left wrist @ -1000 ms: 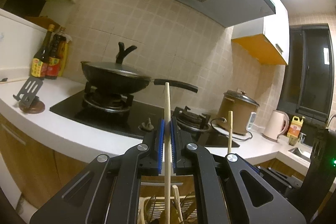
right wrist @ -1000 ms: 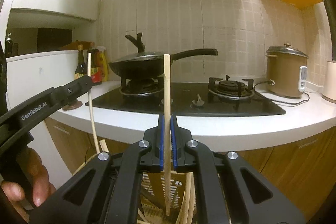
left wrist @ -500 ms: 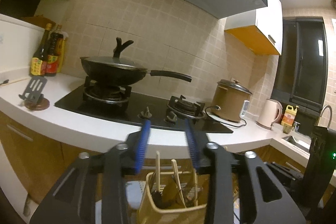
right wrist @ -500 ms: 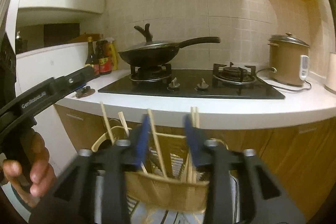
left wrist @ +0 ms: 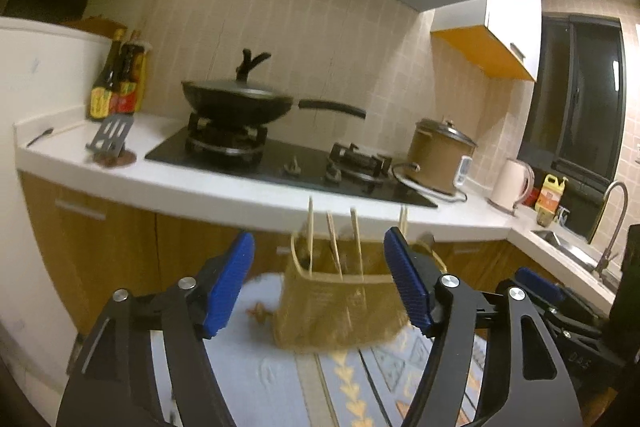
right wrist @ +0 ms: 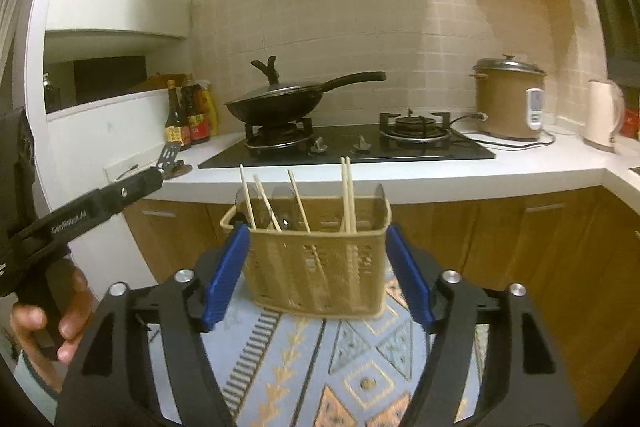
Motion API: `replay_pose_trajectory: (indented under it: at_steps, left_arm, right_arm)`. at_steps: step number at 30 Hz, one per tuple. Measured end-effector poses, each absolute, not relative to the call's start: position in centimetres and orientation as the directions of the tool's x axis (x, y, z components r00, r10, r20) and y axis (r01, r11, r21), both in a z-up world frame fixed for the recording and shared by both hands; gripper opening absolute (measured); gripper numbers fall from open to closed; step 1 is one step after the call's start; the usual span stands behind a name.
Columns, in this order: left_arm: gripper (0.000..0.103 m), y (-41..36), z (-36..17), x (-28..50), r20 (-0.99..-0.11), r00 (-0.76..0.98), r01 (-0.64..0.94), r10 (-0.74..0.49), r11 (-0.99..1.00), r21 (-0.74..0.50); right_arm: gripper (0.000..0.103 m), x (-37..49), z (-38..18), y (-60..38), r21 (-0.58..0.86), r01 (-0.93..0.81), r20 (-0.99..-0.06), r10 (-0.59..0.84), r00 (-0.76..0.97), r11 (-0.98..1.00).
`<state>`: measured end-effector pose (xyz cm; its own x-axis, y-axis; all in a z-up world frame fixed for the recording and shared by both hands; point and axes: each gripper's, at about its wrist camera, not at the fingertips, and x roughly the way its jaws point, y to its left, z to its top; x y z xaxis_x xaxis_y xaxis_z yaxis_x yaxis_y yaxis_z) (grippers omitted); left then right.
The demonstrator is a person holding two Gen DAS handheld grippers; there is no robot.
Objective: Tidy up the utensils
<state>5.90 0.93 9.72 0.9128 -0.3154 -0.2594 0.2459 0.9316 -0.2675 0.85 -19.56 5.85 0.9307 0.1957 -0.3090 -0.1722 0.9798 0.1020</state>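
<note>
A tan slotted utensil basket [left wrist: 340, 311] [right wrist: 320, 263] stands on a blue patterned cloth [right wrist: 304, 367]. Several wooden chopsticks [right wrist: 346, 193] [left wrist: 310, 239] stick up out of it, along with dark spoon-like utensils [right wrist: 282, 205]. My left gripper [left wrist: 322, 283] is drawn back from the basket. Its blue pads [left wrist: 234, 281] are spread and still opening, with nothing pressed between them. My right gripper [right wrist: 316, 275] also faces the basket from a short way off, its jaws opening and empty. In the right wrist view a hand [right wrist: 44, 319] holds the left gripper's body [right wrist: 80, 215] at the left.
Behind the basket runs a white counter [right wrist: 440, 179] over wooden cabinets. It carries a black hob with a lidded wok [right wrist: 280, 101], a brown rice cooker [right wrist: 508, 99], a kettle [right wrist: 602, 115], sauce bottles [right wrist: 188, 119] and a spatula rest [left wrist: 110, 139]. A sink tap [left wrist: 610, 223] is at far right.
Both grippers were shut on upright chopsticks above the basket. They have let go, their jaws have spread wide, and both have pulled back, so the whole basket now shows.
</note>
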Motion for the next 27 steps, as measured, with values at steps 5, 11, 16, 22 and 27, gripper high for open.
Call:
replay_pose_trajectory:
  at_steps: [5, 11, 16, 22, 27]
  left_arm:
    - [0.072, -0.7, 7.0, 3.3, -0.292, 0.928, 0.172, -0.233, 0.960, -0.221]
    - [0.082, -2.7, 4.8, 1.7, -0.269, 0.953, 0.109, -0.143, 0.985, -0.136]
    - [0.083, -3.2, 4.2, 1.6, -0.249, 0.962, 0.087, -0.109, 0.992, -0.094]
    - [0.086, -3.3, 3.8, 1.7, -0.252, 0.966, 0.050, -0.064, 0.997, -0.061]
    - [0.090, -3.6, 3.6, 1.3, -0.249, 0.966, 0.052, -0.063, 0.997, -0.048]
  right_arm:
    - [0.091, -1.4, 4.4, -19.7, 0.111, -0.116, -0.283, 0.143, 0.948, 0.987]
    - [0.094, -2.3, 2.6, -19.9, 0.101, -0.051, -0.245, 0.075, 0.967, 0.994]
    - [0.095, -2.4, 1.2, -21.1, 0.147, -0.035, -0.243, 0.071, 0.968, 0.988]
    - [0.095, -1.7, 0.4, -21.6, 0.157, -0.051, -0.259, 0.091, 0.962, 0.986]
    - [0.095, -1.8, 0.0, -20.9, 0.133, -0.077, -0.275, 0.111, 0.955, 0.988]
